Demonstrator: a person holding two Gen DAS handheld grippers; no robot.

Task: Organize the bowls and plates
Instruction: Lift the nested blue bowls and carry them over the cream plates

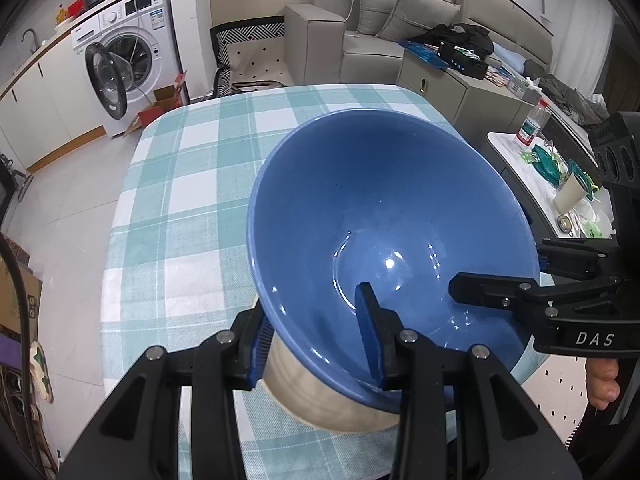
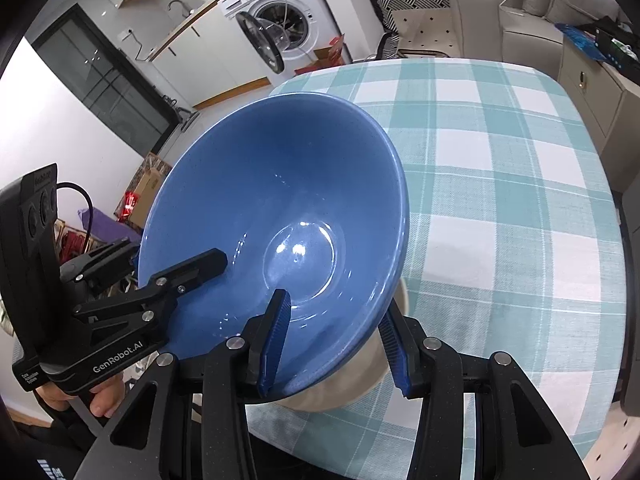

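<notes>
A large bowl [image 1: 384,208], blue inside and beige outside, hangs tilted above the table, gripped at two places on its rim. My left gripper [image 1: 316,320] is shut on the near rim, one blue pad inside the bowl and one against the outer wall. My right gripper [image 1: 500,268] clamps the rim on the right side in the same way. In the right wrist view the bowl [image 2: 280,184] fills the middle, with my right gripper [image 2: 334,308] shut on its near edge and my left gripper [image 2: 176,256] on its left edge.
The table carries a teal and white checked cloth [image 1: 192,184]. Beyond it stand a washing machine [image 1: 128,48] with its door open, a grey sofa [image 1: 360,20] and a cluttered low cabinet [image 1: 460,80]. A side table [image 1: 520,160] with a bottle is at right.
</notes>
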